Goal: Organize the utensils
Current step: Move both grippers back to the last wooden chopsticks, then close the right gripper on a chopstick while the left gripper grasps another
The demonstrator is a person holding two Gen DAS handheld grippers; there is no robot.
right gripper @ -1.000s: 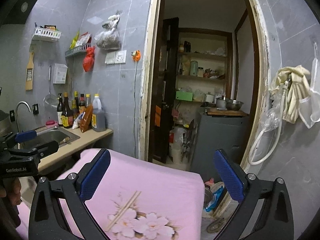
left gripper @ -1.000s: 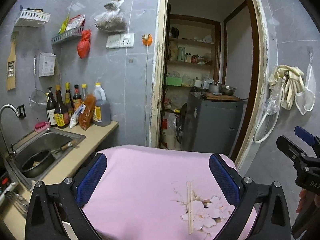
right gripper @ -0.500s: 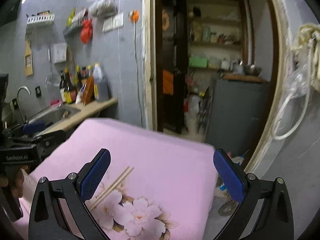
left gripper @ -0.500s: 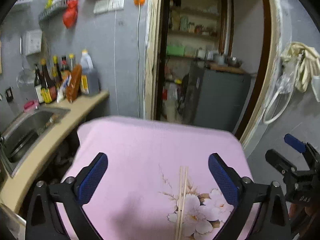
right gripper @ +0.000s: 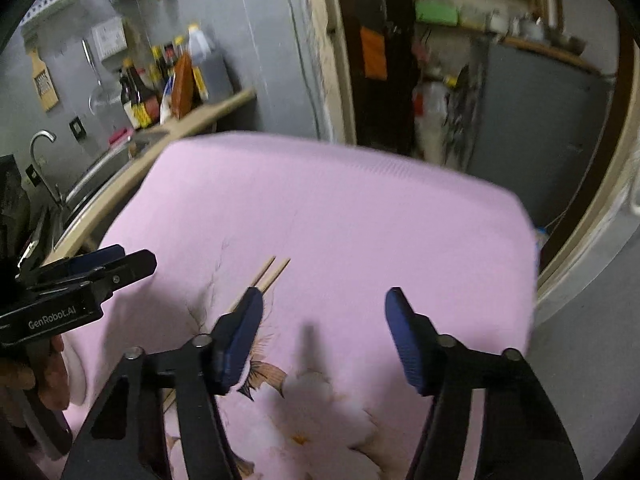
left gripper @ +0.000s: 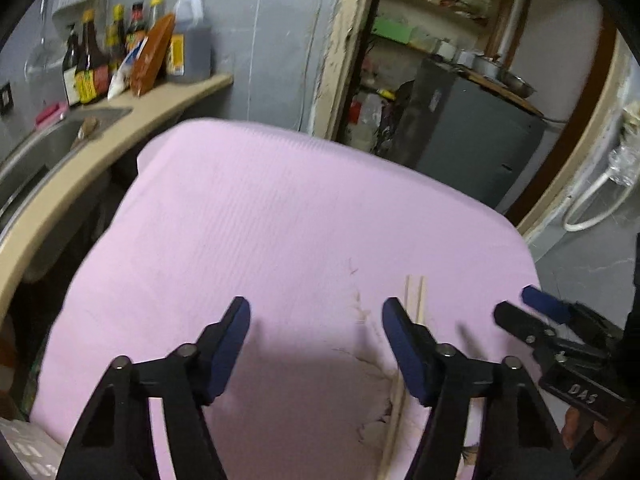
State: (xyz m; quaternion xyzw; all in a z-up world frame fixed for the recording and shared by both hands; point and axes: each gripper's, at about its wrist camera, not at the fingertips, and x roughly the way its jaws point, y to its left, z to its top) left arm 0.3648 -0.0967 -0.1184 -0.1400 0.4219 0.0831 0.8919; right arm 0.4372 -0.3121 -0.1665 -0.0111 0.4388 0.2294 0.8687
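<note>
Lying parallel, pale wooden chopsticks [right gripper: 269, 275]

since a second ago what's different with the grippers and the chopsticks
Both grippers tipped down and closed in on the pink floral cloth. The left gripper and right gripper narrowed their fingers but remain open, holding nothing. The left one's right finger now overlaps the chopsticks in view; in the right wrist view the left finger covers them. The chopsticks still lie side by side on the cloth, untouched.

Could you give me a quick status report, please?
Left gripper and right gripper open, empty. Chopsticks lying paired on pink cloth, between both. Nothing in the way.
</note>
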